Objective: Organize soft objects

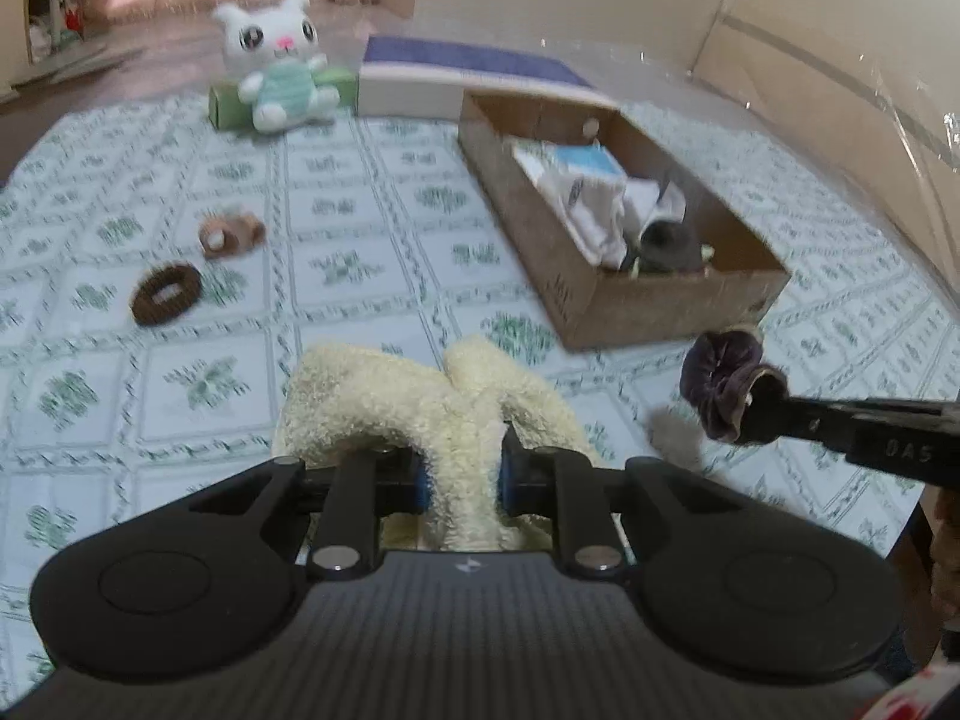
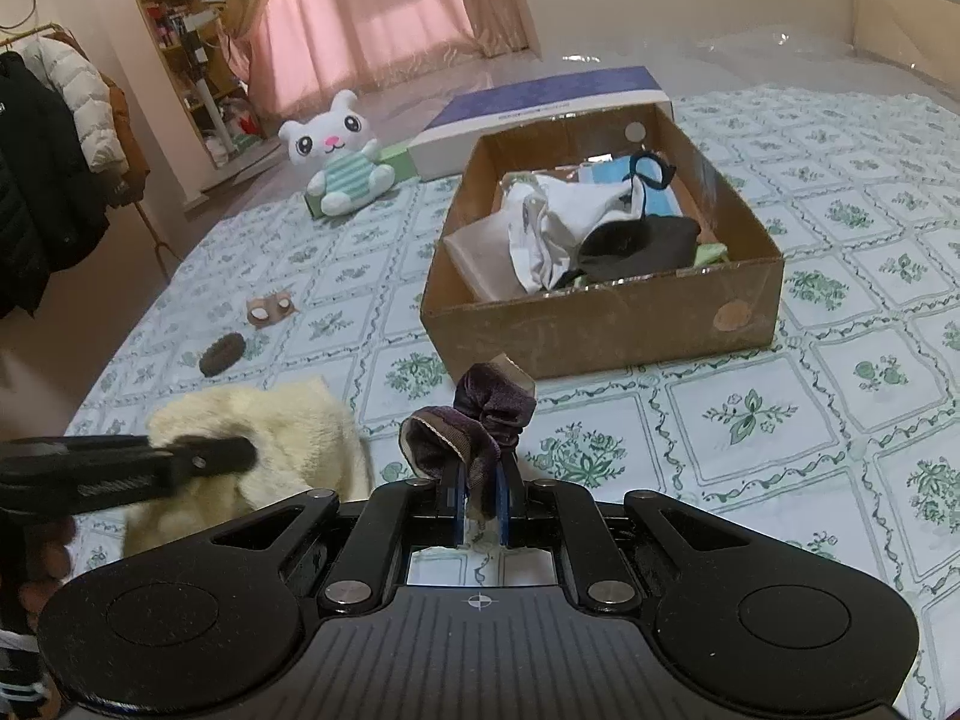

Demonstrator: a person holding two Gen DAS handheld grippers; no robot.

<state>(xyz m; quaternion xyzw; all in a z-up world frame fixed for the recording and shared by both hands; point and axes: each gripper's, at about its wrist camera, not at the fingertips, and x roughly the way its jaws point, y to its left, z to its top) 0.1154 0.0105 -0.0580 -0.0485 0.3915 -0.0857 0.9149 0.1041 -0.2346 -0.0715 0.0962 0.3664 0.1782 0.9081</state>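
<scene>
- Fleece first: nearest to us, the left gripper [image 1: 462, 474] has its jaws pinched on a cream fluffy cloth [image 1: 414, 396], a fold of it squeezed between the two blue pads while the rest bulges forward and out to both sides past the fingertips.
- In the right wrist view we see that same cloth [image 2: 288, 420] draped low over the tablecloth [image 2: 750, 420], with the left gripper [image 2: 240, 450] buried in its pile.
- Our right gripper [image 2: 478, 495] has its jaws drawn narrow on a dark purple velvet scrunchie [image 2: 474, 420]; a strip of it runs down between the pads, and the ruffled loop stands up above the fingertips, lifted off the tablecloth.
- From the left wrist view we see the scrunchie [image 1: 726, 384] bunched at the very tip of the right gripper [image 1: 762, 420].
- Just beyond the scrunchie sits an open cardboard box [image 2: 600, 324] holding white, blue and dark fabric pieces.
- Off to the left, a dark brown hair ring [image 1: 167, 293] and a tan small item [image 1: 231, 233] lie near each other on the tablecloth.
- Farthest back we see a white plush cat [image 1: 279, 63] leaning on a green box [image 1: 225, 102], beside a blue-topped box lid [image 1: 468, 75].
</scene>
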